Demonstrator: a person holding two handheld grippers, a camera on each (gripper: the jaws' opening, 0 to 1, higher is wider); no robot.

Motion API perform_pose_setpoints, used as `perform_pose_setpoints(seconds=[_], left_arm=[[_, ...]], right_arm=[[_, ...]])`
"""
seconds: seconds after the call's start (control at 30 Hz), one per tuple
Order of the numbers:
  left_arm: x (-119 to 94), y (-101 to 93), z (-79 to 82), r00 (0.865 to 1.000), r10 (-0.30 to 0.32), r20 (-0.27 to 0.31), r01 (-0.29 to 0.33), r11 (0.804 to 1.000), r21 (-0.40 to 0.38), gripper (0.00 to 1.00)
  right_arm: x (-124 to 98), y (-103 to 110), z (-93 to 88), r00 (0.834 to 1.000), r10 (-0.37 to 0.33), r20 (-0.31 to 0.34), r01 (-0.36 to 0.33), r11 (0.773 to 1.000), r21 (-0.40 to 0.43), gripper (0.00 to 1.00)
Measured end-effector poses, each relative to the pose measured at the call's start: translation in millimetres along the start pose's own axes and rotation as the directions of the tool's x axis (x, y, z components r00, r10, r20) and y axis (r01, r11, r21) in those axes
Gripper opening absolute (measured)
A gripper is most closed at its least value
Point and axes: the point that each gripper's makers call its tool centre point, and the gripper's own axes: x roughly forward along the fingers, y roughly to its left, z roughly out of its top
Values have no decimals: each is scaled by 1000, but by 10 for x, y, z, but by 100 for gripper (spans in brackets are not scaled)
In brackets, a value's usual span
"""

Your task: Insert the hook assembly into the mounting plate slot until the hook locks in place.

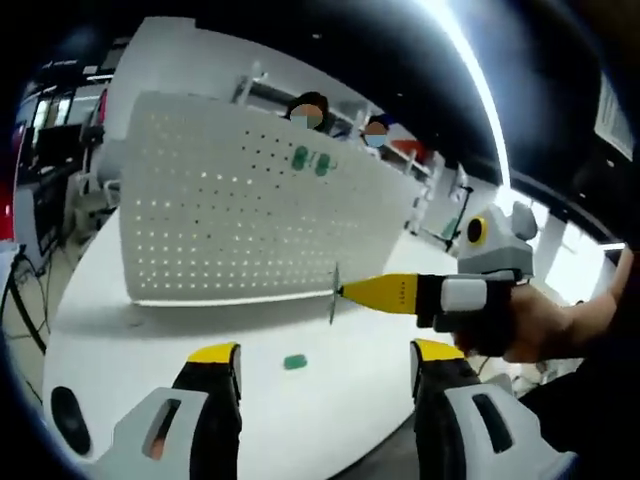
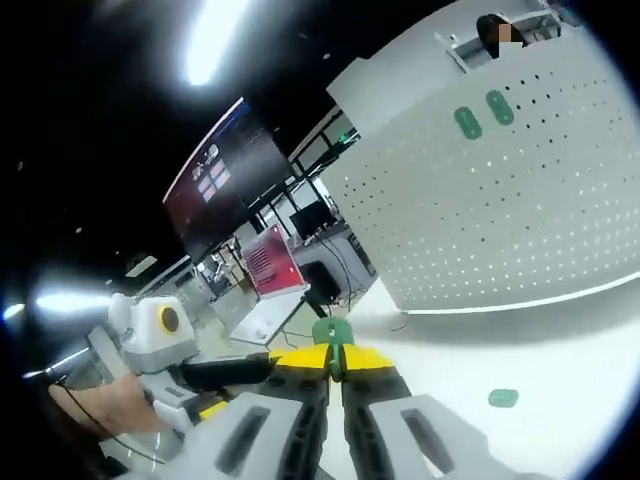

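A white pegboard plate (image 1: 230,215) stands upright on the white table (image 1: 150,340). Two green hooks (image 1: 310,160) are mounted near its top edge. In the left gripper view my left gripper (image 1: 326,352) is open and holds nothing. My right gripper (image 1: 342,292) comes in from the right, shut on a thin hook piece (image 1: 334,293) seen edge-on, just in front of the plate's lower right corner. A loose green piece (image 1: 294,362) lies on the table between the jaws. In the right gripper view my right gripper (image 2: 335,358) pinches the green hook piece (image 2: 330,330), left of the plate (image 2: 500,210), the mounted hooks (image 2: 482,115) and the loose piece (image 2: 503,398).
The round table's near edge (image 1: 340,460) runs just ahead of my left jaws. A dark oval object (image 1: 68,418) lies at its left. People sit behind the plate (image 1: 340,118). A dark screen (image 2: 225,185) and a red sign (image 2: 272,260) stand beyond the table.
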Motion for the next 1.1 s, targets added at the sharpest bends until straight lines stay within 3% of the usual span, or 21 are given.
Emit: perform_pose_setpoints(seconds=[0.13, 0.23, 0.37, 0.8, 1.1], left_arm=[[18, -27, 34, 1000, -5, 25, 5, 1000, 6, 85], [28, -24, 39, 1000, -4, 19, 4, 1000, 21, 88], [36, -42, 54, 1000, -5, 27, 4, 999, 34, 94], [59, -42, -84, 1000, 1, 0, -1, 1000, -4, 97], [34, 27, -94, 1000, 23, 1, -23, 1000, 1, 99]], right_arm=[[0, -34, 54, 1000, -9, 16, 9, 1000, -12, 0], [9, -79, 119, 999, -14, 38, 13, 1000, 24, 0], [21, -134, 202, 998, -36, 60, 36, 999, -12, 0], [55, -406, 627, 980, -117, 160, 141, 979, -148, 0], [74, -656, 905, 954, -186, 234, 235, 950, -205, 0]])
